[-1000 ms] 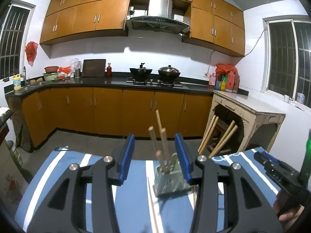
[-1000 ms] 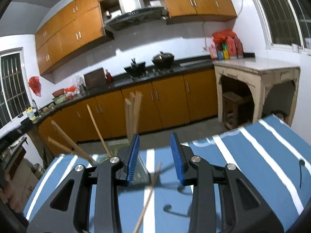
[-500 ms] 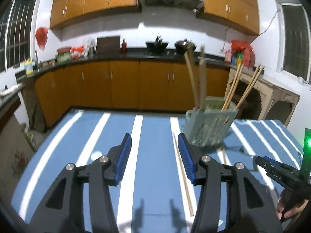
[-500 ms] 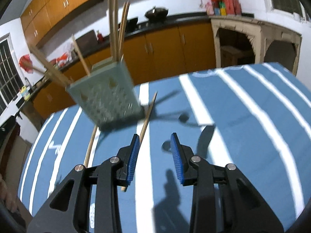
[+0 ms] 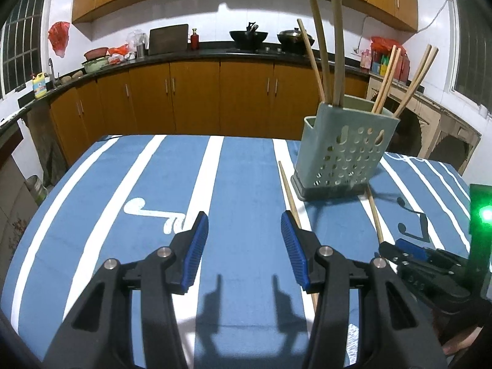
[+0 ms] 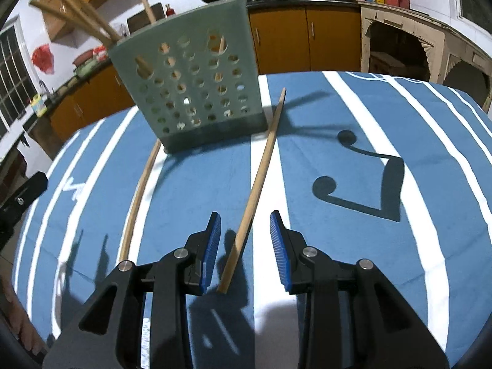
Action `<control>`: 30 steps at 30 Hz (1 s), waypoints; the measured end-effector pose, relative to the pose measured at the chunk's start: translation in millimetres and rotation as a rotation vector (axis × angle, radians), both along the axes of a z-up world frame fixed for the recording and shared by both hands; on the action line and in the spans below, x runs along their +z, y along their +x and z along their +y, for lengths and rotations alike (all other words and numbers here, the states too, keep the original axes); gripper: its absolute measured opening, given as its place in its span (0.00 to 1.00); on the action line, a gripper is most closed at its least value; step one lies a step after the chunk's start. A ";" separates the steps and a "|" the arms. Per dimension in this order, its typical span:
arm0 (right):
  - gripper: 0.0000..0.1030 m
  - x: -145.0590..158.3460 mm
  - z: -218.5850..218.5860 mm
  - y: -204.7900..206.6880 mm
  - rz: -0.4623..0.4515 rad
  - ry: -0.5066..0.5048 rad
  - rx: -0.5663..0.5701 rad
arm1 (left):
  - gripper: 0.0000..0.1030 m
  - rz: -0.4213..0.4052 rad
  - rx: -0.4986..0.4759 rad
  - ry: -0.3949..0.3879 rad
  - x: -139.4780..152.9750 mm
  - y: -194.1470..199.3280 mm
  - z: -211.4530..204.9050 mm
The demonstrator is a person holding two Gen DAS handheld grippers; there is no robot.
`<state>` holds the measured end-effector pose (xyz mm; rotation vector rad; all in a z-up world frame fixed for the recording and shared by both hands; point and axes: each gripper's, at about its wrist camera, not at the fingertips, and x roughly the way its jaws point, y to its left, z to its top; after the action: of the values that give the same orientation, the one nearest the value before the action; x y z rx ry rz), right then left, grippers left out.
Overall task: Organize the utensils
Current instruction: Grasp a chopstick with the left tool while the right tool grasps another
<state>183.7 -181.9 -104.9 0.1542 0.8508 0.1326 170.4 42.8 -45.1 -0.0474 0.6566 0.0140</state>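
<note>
A grey-green perforated utensil holder [image 5: 341,150] [image 6: 190,83] stands on the blue striped tablecloth with several wooden chopsticks [image 5: 326,49] upright in it. Two loose chopsticks lie on the cloth beside it. One chopstick [image 6: 256,184] runs from the holder's right side to between my right gripper's [image 6: 245,235] open fingers, its near end just below them. The other chopstick [image 6: 138,196] [image 5: 289,196] lies left of it, next to my left gripper's right finger [image 5: 292,246]. My left gripper [image 5: 244,244] is open and empty above the cloth.
The right gripper's body [image 5: 430,264] shows at the left wrist view's right edge, with a green light [image 5: 484,215]. The table's far edge [image 5: 196,136] drops to the kitchen floor. Cabinets and a counter [image 5: 215,55] stand beyond.
Both grippers have lowered and tilted toward the table. The right gripper has closed in on the loose chopstick, which now lies between its fingers. The holder appears larger and nearer.
</note>
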 end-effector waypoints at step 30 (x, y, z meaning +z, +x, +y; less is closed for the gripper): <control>0.08 -7.0 -95.3 0.7 0.024 -0.057 -0.234 | 0.48 0.197 -0.128 0.042 -58.1 33.2 -62.6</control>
<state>184.4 -277.2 -111.9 0.2012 0.8531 -0.1123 203.6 -19.8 -103.2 0.0371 0.8553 -0.0915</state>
